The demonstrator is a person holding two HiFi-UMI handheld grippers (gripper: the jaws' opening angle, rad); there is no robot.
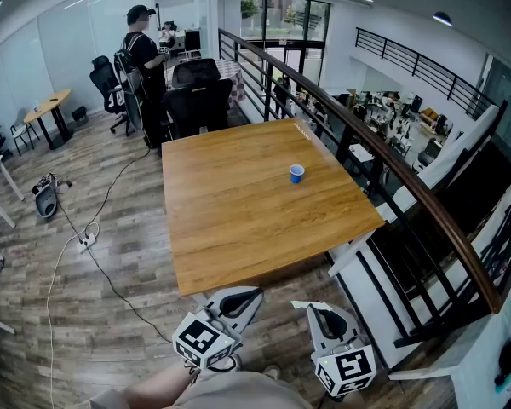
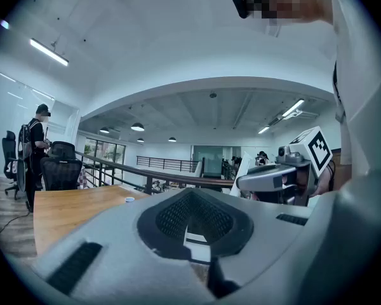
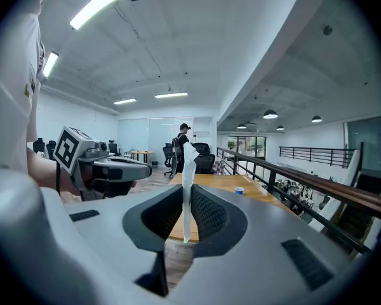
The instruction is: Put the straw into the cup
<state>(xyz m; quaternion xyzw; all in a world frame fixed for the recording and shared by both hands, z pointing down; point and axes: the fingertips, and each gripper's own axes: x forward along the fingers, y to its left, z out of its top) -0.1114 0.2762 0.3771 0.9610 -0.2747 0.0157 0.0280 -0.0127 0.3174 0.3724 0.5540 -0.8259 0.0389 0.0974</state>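
A small blue cup (image 1: 296, 173) stands upright on the right part of the wooden table (image 1: 230, 228). It shows far off in the left gripper view (image 2: 129, 199) and in the right gripper view (image 3: 239, 190). Both grippers hang below the table's near edge, over the floor. My right gripper (image 1: 312, 308) is shut on a white paper-wrapped straw (image 3: 188, 183), which sticks up between its jaws (image 3: 187, 216). My left gripper (image 1: 252, 295) is shut with nothing in it (image 2: 193, 226). Each gripper sees the other beside it.
A dark railing with a wooden handrail (image 1: 383, 156) runs along the table's right side, with a drop beyond it. A person (image 1: 145, 66) stands by office chairs (image 1: 196, 100) behind the table. Cables (image 1: 89, 241) lie on the wood floor at the left.
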